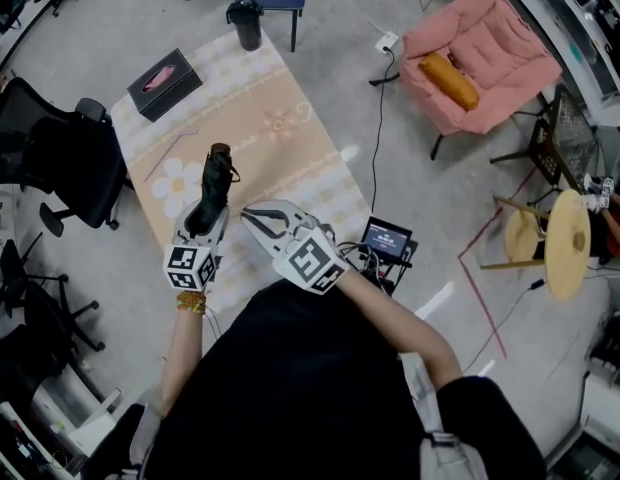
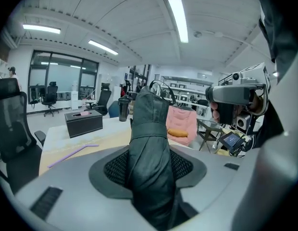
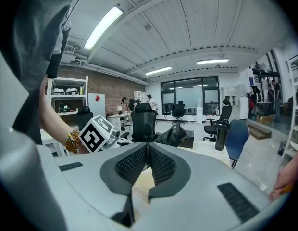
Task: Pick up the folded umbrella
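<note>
The folded umbrella [image 1: 216, 183] is black, with a strap at its far end. My left gripper [image 1: 203, 220] is shut on it above the floral tablecloth [image 1: 290, 158]. In the left gripper view the umbrella [image 2: 149, 134] stands up between the meshed pads [image 2: 115, 167] and fills the gap. My right gripper [image 1: 252, 214] hovers just right of it with its pads [image 3: 161, 162] meeting at the tips and nothing between them. The right gripper view shows the umbrella [image 3: 175, 134] ahead, beside the left gripper's marker cube [image 3: 93, 136].
On the table lie a black tissue box [image 1: 164, 83], a black bottle [image 1: 246, 23] at the far edge and a purple straw [image 1: 170, 153]. A black office chair [image 1: 60, 158] stands left. A pink armchair [image 1: 475, 58] and a small screen device [image 1: 388, 238] are right.
</note>
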Motion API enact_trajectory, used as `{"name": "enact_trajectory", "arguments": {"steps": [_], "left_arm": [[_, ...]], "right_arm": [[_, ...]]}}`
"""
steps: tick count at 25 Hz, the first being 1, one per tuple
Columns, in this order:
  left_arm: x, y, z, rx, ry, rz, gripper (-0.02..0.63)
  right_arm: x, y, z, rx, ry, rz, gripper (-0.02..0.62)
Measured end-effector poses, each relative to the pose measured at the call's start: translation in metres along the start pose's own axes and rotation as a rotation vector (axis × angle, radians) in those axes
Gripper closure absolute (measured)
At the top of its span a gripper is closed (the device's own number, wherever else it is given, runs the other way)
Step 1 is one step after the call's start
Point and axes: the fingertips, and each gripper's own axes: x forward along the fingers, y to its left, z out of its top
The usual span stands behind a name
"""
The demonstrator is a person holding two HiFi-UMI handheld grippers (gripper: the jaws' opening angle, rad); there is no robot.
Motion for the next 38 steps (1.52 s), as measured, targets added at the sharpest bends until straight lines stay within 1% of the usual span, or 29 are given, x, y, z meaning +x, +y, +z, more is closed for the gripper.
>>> {"name": "enact_trajectory", "arguments": {"steps": [9, 16, 23, 29, 38], "left_arm": [[-0.013, -0.001, 0.023, 0.011, -0.045, 0.023, 0.394], [-0.028, -0.002, 0.057, 0.051, -0.133, 0.047, 0.394], [-0.038, -0.003, 0.095, 0.086, -0.211, 0.066, 0.394], [-0.044, 0.000, 0.120, 0.112, -0.245, 0.096, 0.394], [-0.059, -0.004, 0.163, 0.151, -0.340, 0.128, 0.394]], "right_arm": [[0.008, -0.005, 0.000, -0.017, 0.016, -0.012, 0.577], [0.014, -0.005, 0.008, -0.036, -0.003, -0.013, 0.577], [0.017, -0.013, 0.024, -0.045, -0.036, -0.025, 0.577], [0.019, -0.029, 0.041, -0.070, -0.064, -0.050, 0.577], [0.021, -0.039, 0.072, -0.104, -0.134, -0.063, 0.577]]}}
